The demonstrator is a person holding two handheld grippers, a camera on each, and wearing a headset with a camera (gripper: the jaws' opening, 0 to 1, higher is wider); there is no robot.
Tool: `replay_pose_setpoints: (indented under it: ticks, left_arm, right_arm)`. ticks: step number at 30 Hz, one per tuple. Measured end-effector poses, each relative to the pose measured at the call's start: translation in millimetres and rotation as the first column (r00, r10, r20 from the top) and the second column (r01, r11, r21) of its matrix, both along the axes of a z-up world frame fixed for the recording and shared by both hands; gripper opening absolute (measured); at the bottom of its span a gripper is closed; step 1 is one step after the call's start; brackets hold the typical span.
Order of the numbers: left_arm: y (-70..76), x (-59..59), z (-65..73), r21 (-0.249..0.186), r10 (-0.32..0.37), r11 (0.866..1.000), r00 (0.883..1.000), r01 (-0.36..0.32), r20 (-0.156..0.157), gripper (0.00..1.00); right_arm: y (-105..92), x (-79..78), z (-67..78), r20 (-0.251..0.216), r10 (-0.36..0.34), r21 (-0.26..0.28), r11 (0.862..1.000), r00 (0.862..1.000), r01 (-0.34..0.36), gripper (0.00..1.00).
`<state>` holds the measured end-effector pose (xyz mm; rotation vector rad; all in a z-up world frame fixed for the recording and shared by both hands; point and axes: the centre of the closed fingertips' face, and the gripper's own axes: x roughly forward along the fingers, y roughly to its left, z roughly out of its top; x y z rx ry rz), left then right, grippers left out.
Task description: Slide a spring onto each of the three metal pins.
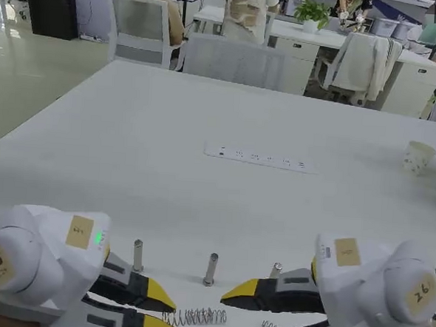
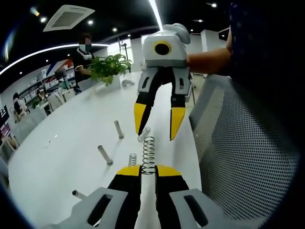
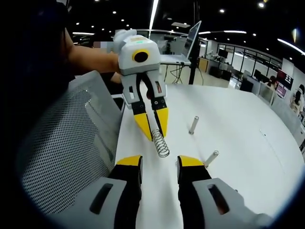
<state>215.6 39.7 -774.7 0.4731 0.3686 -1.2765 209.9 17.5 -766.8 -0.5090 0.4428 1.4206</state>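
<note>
L gripper point(image 2: 148, 171) pinches one end of spring point(image 2: 148, 151), near edge of tabletop point(image 1: 200, 207); R gripper point(image 3: 160, 162) jaws wide, empty. Suggest tilting spring upright, bore centred over middle pin point(image 1: 211, 268), before lowering.

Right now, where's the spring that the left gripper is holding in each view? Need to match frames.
Head view: spring at bottom centre, lying sideways, one end in the left gripper.
Left gripper view: spring low centre, pointing forward from that view's own fingers.
Right gripper view: spring near centre, slanting down from the facing gripper.
Shared landmark: the left gripper, yellow-tipped, pinching one end.
</note>
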Motion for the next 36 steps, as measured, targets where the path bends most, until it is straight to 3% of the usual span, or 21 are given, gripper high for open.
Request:
replay_pose_setpoints:
  ticks: [13, 36]
  left_arm:
    - [-9.7, -6.7, 7.5, -0.010, -0.042, 0.999, 0.999, 0.042, 0.024, 0.02]
    - [-15.8, -10.8, 10.1, 0.004, -0.068, 0.998, 0.997, 0.068, 0.036, 0.02]
  right_arm:
    - [8.3, -6.8, -3.7, -0.006, 0.041, -0.018, 0.999, 0.999, -0.041, 0.22]
    - [10.5, -8.8, -8.2, -0.010, 0.061, -0.038, 0.997, 0.998, -0.061, 0.12]
